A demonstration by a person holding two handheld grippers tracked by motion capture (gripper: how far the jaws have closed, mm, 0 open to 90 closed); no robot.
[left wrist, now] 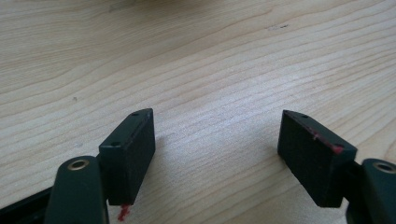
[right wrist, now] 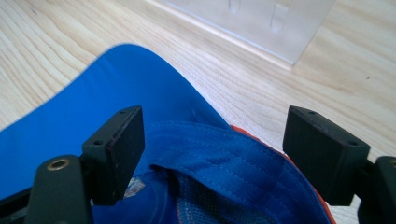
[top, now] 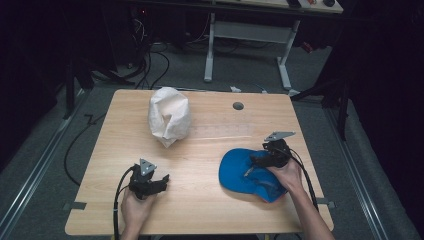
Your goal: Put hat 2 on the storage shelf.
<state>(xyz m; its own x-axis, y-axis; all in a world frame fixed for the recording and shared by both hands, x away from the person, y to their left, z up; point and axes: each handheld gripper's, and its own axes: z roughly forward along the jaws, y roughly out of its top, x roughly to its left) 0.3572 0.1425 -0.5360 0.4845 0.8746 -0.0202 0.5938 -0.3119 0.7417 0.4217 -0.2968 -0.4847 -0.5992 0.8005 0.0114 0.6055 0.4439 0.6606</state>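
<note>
Light wood bench [top: 200, 200], dark room, grey carpet. One blue cap [top: 245, 175] at bench's near right, under right claw [right wrist: 212, 154], jaws apart astride it. One white paper bag [top: 169, 116]. Left claw [left wrist: 217, 154] apart over bare wood.

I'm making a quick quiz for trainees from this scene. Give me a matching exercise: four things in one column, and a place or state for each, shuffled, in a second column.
Things:
1. blue cap
2. white bag
3. left gripper
4. right gripper

Places or states:
A. crumpled, at the far middle of the wooden table
B. open above bare wood
C. open over the cap's fabric
D. lying at the near right of the table

Pairs: 1-D, 2-A, 3-B, 4-C
</note>
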